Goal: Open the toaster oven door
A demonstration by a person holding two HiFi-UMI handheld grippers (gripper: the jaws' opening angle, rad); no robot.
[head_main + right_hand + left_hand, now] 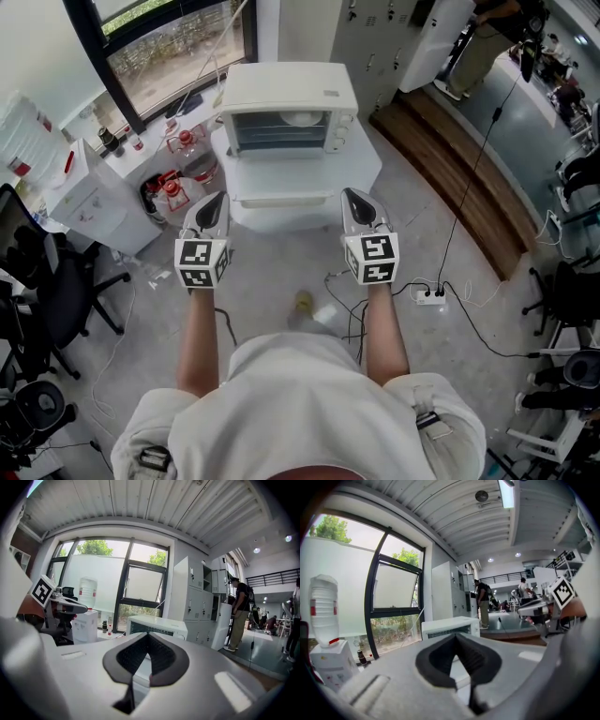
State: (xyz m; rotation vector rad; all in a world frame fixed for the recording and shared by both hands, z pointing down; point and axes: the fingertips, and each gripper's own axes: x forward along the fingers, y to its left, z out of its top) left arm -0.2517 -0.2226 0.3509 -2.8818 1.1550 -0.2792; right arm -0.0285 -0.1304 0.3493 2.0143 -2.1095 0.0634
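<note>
A white toaster oven [291, 105] stands on a low white table [361, 169] ahead of me, its glass door up and closed. My left gripper [218, 196] and right gripper [351, 192] hover side by side in front of the table, short of the oven and touching nothing. Both point toward the oven. In the left gripper view the left gripper [457, 635] has its dark pads together with nothing between them, and the oven [450, 626] shows just beyond. The right gripper [149, 633] is likewise shut and empty, with the oven [157, 624] behind its tip.
A water dispenser [89, 202] and a black office chair [42, 281] stand at the left. Bottles and jugs [178, 183] sit on the floor by the table. A power strip with cables [431, 296] lies at the right, near a wooden step [469, 169]. A person [239, 616] stands by the lockers.
</note>
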